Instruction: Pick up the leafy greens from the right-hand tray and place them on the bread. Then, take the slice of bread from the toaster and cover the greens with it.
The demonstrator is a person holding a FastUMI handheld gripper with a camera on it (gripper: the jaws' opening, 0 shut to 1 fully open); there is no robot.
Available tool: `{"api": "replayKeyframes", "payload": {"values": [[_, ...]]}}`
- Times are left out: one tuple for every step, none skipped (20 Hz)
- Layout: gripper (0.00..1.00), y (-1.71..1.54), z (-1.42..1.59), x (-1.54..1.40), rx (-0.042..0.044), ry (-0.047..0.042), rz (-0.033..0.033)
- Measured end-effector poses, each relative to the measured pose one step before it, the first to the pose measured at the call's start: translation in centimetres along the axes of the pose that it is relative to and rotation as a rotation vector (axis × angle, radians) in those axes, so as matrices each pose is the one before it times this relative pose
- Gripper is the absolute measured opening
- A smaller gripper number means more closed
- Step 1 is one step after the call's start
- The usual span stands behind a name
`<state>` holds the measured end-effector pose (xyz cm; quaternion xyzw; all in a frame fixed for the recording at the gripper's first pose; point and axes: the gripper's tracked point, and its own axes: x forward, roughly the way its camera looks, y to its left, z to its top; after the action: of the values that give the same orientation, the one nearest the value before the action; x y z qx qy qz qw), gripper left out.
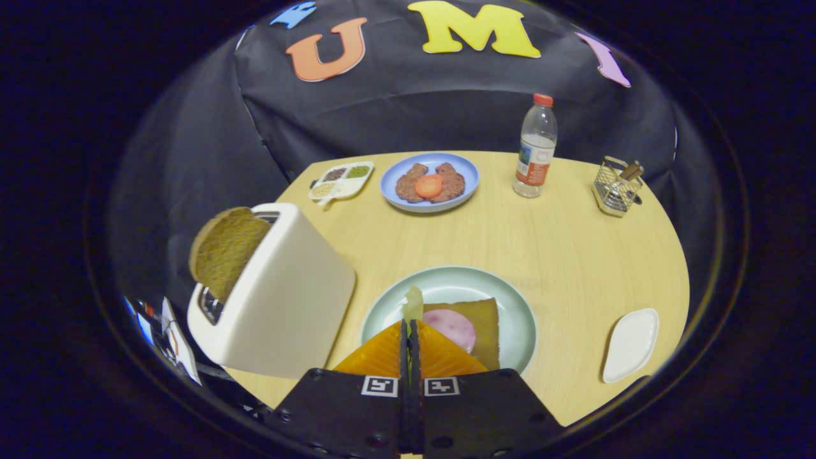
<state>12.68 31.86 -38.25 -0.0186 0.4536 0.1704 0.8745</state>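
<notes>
My gripper (409, 326) is shut on a pale green leaf (413, 305) that sticks up from between the fingertips. It hangs over the near left part of a light green plate (517, 306). On that plate lies a brown bread slice (484, 322) with a pink round of ham (451, 328) on it, just ahead and right of the fingers. To the left stands a white toaster (287, 299) with a brown bread slice (223, 255) rising from its slot. A small white tray (631, 344) lies bare at the right.
Across the wooden table (574, 255) sit a blue plate (395, 191) with meat patties and a tomato slice, a white divided dish (341, 180), a water bottle (535, 150) and a wire holder (615, 188). The table's right edge runs close behind the tray.
</notes>
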Motion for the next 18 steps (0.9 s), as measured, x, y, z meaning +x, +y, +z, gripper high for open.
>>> {"api": "replayKeyframes", "payload": {"values": [[0.00,-0.677,0.077,0.473,0.02523,0.01247,-0.00400],[0.00,-0.496,0.016,0.621,0.01867,0.00897,-0.00502],[0.01,-0.482,0.096,0.584,0.00795,0.00837,-0.00282],[0.01,-0.449,0.100,0.504,0.00265,0.00372,-0.00742],[0.01,-0.332,0.048,0.450,0.00285,0.00423,-0.00554],[0.01,-0.099,0.143,0.353,0.00153,0.00148,-0.00257],[0.01,-0.118,0.162,0.309,-0.00499,-0.00449,-0.00517],[0.01,-0.257,0.241,0.153,-0.00795,-0.00537,-0.00972],[0.01,-0.204,0.443,0.174,-0.00127,-0.01563,-0.01110],[0.01,-0.172,0.453,0.083,0.00142,-0.01439,-0.00367],[0.01,-0.230,0.203,0.049,-0.00222,-0.00649,-0.00502],[0.01,-0.190,-0.141,0.342,0.00015,0.00286,-0.00658],[0.04,-0.095,-0.362,0.089,-0.00935,0.01321,-0.00475],[0.06,-0.277,-0.112,0.163,-0.00288,0.00753,-0.00884],[0.10,0.162,-0.014,-0.281,0.00495,0.00146,0.01455],[0.20,-0.106,-0.027,-0.142,0.00169,-0.01057,-0.00634],[0.39,-0.386,0.141,-0.647,0.00435,-0.01307,-0.01111],[0.49,-0.121,0.093,-0.634,0.00141,-0.00827,-0.00545]]}}
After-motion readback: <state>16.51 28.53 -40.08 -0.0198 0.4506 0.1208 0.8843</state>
